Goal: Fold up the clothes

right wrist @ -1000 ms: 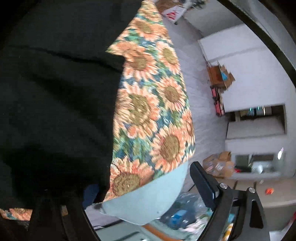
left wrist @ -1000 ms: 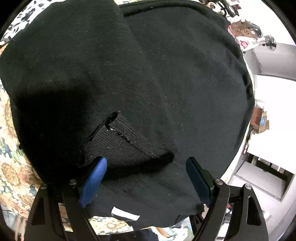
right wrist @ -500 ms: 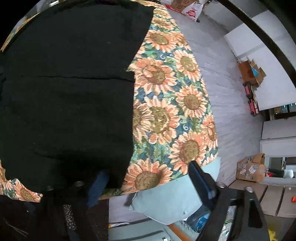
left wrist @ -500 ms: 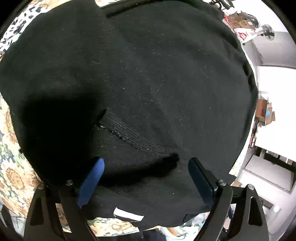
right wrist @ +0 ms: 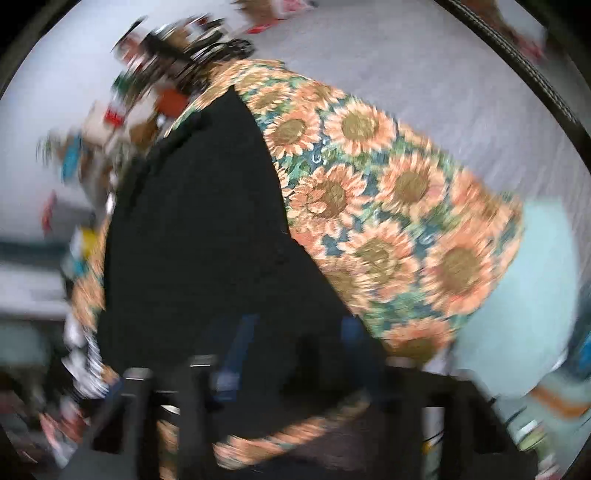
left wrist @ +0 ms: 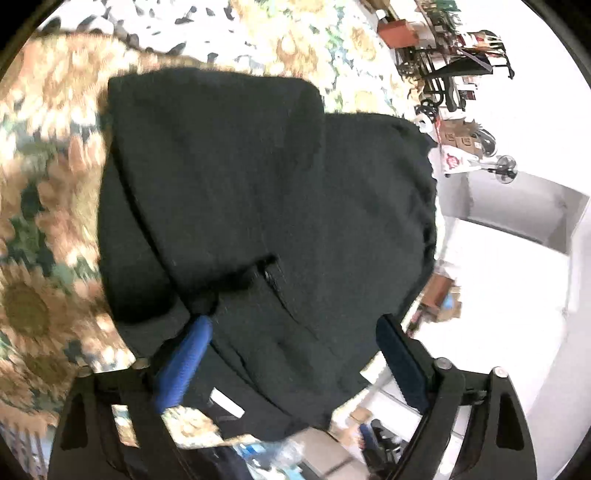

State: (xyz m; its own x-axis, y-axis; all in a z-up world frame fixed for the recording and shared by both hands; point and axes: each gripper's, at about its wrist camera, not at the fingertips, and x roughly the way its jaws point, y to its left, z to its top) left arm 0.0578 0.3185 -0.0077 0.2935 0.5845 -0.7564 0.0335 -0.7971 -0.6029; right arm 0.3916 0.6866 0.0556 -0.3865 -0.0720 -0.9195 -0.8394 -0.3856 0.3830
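Black knit fabric fills most of both views: one dark sweater [left wrist: 266, 206] lies on the sunflower-print cloth [right wrist: 399, 206] that covers the table, already doubled over itself, with a ribbed cuff [left wrist: 273, 291] turned up near the front and a white label [left wrist: 227, 404] showing at the near hem.

The left tongs [left wrist: 291, 354] stand wide apart above the near edge of the sweater, blue pads on either side of the fabric and pressing on nothing.

The right tongs [right wrist: 291, 354] have just been closing. The right wrist view is badly smeared, so whether any cloth sits between their pads cannot be told.

The main risk, as a judgement, is that the stacked layers slip. The knit is thick and loose, and a tug on the top layer alone would probably drag the fold askew or open it again. The upturned cuff could stay trapped as a lump inside the next fold. If the right tongs have pinched the patterned cloth along with the sweater, lifting would pull the table cover too.

Counted: one sweater, one cuff visible, one label, one sunflower cloth, two tongs. A spotted black-and-white fabric [left wrist: 122, 26] lies beyond the far edge, one piece as far as can be seen.
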